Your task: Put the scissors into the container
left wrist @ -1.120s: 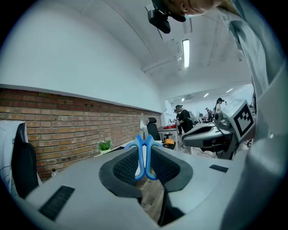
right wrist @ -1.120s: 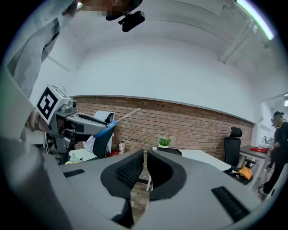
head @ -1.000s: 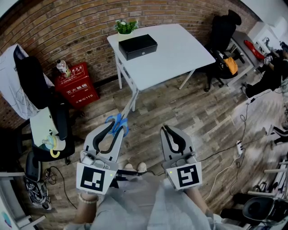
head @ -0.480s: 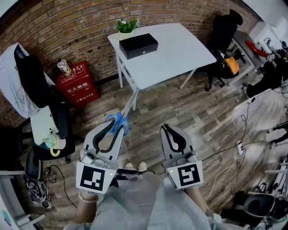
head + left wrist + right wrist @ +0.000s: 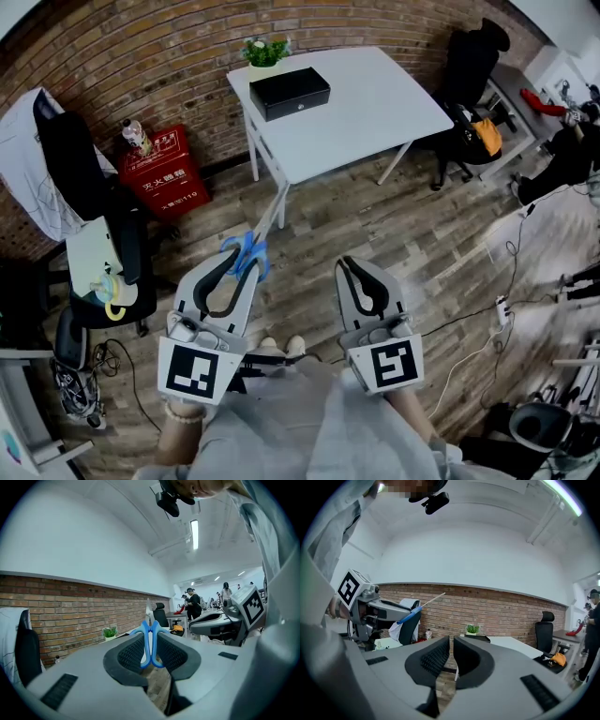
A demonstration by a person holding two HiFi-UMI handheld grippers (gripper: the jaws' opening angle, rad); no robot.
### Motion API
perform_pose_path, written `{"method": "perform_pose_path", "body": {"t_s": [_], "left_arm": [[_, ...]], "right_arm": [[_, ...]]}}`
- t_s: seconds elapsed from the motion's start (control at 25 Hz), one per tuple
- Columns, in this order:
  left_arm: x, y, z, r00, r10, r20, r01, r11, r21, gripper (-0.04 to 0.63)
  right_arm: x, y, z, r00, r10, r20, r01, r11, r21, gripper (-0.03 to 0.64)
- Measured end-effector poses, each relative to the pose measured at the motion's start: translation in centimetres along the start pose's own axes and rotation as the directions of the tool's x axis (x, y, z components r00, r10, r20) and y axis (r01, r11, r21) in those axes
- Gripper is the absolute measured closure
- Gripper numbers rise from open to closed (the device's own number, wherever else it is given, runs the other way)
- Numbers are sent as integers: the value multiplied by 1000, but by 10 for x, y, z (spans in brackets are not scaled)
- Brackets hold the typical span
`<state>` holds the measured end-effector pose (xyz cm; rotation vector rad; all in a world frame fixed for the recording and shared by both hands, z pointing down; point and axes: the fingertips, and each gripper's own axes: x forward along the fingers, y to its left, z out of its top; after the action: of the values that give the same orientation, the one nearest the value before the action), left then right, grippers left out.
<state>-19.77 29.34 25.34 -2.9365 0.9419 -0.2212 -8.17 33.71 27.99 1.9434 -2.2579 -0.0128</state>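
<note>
I hold blue-handled scissors [image 5: 247, 254] in my left gripper [image 5: 241, 258], which is shut on the handles, with the blades pointing forward toward the table. In the left gripper view the blue loops of the scissors [image 5: 150, 640] sit pinched between the ribbed pads. The container is a closed black box [image 5: 289, 93] on the white table [image 5: 375, 112], well ahead of both grippers. My right gripper [image 5: 349, 269] hangs beside the left one over the wooden floor, its jaws together with nothing between them. The right gripper view shows the scissors [image 5: 418, 608] sticking out of the left gripper.
A small potted plant [image 5: 264, 53] stands behind the box. A red fire-equipment box [image 5: 161, 175] sits against the brick wall. An office chair [image 5: 103, 267] with clutter is at the left, and a black chair [image 5: 469, 66] at the table's right. Cables [image 5: 487, 319] lie on the floor.
</note>
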Motion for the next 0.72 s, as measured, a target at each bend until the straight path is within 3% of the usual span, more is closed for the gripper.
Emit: {"method": "perform_pose_path", "body": {"t_s": [0.2,0.44,0.72], "left_arm": [[-2,-27,2,1000,22,-4,-22,1000,8,497],[-4,-22,1,999,39,-2,-39,999,-13,497],[-1,-48,2,999,46,14,-46,999,0,497]], "right_arm": [[-23,-13,-8,1000,15,3,-15,1000,7,561],[-19,-12,-4,999,20,26,-20,1000,11,561],[-37,-22,-12,999,28,34,-28,1000,13,560]]}}
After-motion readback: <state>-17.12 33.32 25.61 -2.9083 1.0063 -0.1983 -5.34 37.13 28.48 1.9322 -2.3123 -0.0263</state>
